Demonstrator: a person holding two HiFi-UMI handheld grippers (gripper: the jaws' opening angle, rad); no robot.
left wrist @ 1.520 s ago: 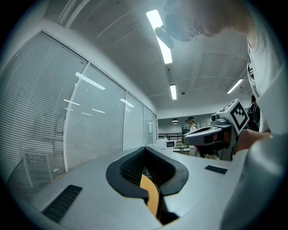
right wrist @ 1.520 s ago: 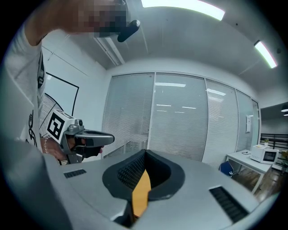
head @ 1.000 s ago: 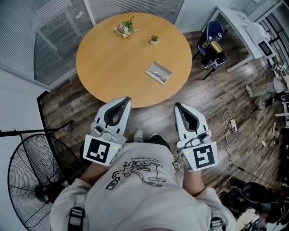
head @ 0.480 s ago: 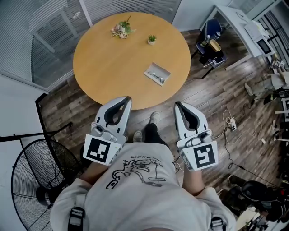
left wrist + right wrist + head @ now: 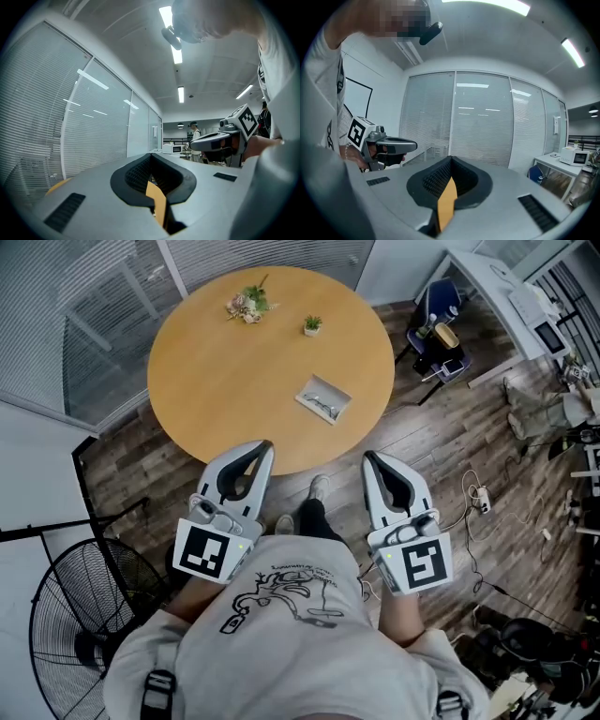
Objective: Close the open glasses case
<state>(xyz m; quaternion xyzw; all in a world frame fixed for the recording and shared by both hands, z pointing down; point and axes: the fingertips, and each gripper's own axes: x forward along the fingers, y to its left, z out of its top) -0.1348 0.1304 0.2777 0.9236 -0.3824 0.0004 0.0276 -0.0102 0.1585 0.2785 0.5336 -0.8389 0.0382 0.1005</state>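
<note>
The open glasses case [image 5: 323,397] lies on the round wooden table [image 5: 234,371], right of its middle, with glasses inside it. My left gripper [image 5: 263,447] hangs just off the table's near edge, its jaws together and empty. My right gripper [image 5: 367,459] is held beside it over the wood floor, also shut on nothing. Both stay well short of the case. In the left gripper view the left gripper [image 5: 151,154] has its jaws meeting at the tip. The right gripper [image 5: 451,159] looks the same in the right gripper view. The case shows in neither gripper view.
A bunch of flowers [image 5: 247,304] and a tiny potted plant [image 5: 311,324] stand at the table's far side. A floor fan [image 5: 80,634] is at the lower left. At the right are a blue chair [image 5: 441,334], a white desk [image 5: 506,306] and cables [image 5: 478,493]. A glass wall with blinds runs behind.
The table and case have slid slightly left and up in the head view as the person steps forward. A foot now shows between the grippers. Both grippers stayed shut.
</note>
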